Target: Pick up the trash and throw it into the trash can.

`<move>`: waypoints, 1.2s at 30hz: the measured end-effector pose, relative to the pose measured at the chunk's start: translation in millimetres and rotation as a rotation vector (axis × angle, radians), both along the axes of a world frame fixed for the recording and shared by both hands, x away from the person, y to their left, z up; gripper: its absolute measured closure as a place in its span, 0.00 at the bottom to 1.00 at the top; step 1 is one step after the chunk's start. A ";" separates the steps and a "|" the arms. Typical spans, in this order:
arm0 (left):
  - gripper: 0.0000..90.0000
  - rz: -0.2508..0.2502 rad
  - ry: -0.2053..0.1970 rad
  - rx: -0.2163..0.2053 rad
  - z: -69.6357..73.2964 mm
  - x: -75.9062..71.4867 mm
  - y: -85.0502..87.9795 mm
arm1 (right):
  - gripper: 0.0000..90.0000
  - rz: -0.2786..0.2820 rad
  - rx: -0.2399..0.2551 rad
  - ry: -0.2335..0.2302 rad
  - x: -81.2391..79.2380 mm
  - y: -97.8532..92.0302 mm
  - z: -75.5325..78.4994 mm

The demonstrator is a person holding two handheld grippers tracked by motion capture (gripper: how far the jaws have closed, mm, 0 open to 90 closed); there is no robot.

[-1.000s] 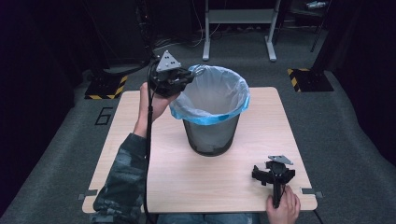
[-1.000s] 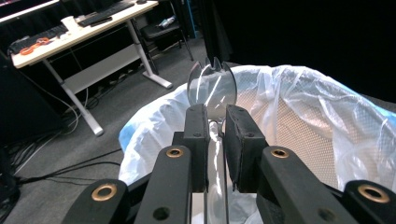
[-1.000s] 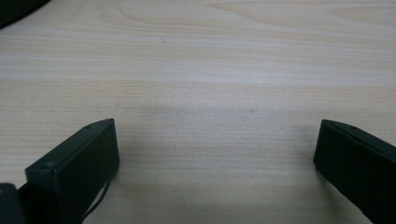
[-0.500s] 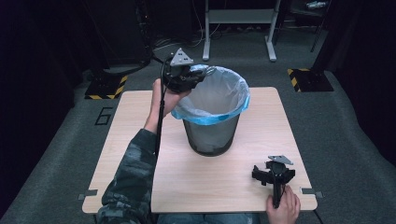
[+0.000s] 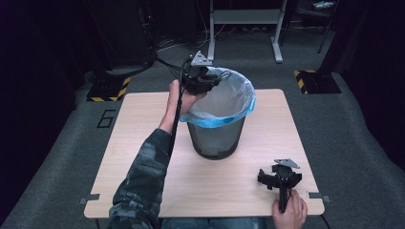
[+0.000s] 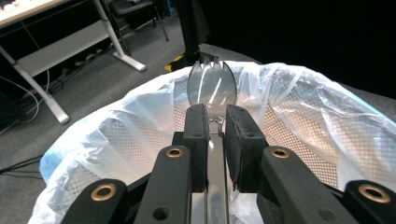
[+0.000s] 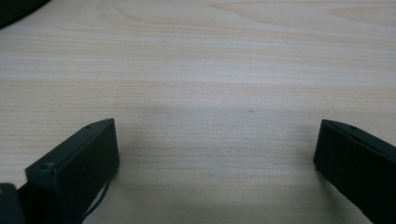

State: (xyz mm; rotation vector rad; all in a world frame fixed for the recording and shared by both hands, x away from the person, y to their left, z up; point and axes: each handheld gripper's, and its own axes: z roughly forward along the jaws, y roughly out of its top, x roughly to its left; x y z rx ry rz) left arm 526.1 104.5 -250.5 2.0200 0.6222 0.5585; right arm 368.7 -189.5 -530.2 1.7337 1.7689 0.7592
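Left gripper (image 5: 206,82) now over bin (image 5: 217,138)

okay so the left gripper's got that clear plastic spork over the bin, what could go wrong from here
The left gripper pinches the clear spork by its thin handle, so it might twist or slip before release. Its head sits over the bin's far rim, so letting go now could drop it outside or catch it on the loose bag. The hand is close to the rim, and a nudge could shift the light bin.
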 end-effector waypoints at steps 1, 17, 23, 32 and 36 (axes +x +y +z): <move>0.88 0.000 -0.001 0.006 0.3 0.7 -0.6 | 0.00 0.000 0.000 0.000 0.0 0.0 0.0; 0.28 0.031 0.032 0.040 5.6 -2.4 -0.2 | 0.00 0.000 0.000 0.000 0.0 0.0 0.0; 0.12 0.005 0.033 0.076 12.7 -17.8 15.0 | 0.00 0.000 0.000 0.000 0.0 0.1 0.0; 0.06 0.020 -0.004 0.094 10.5 -48.2 48.0 | 0.00 0.003 -0.004 0.001 -0.1 -0.3 -0.1; 0.05 0.037 -0.021 0.094 5.3 -60.4 63.4 | 0.00 0.000 0.000 0.000 0.0 0.1 0.0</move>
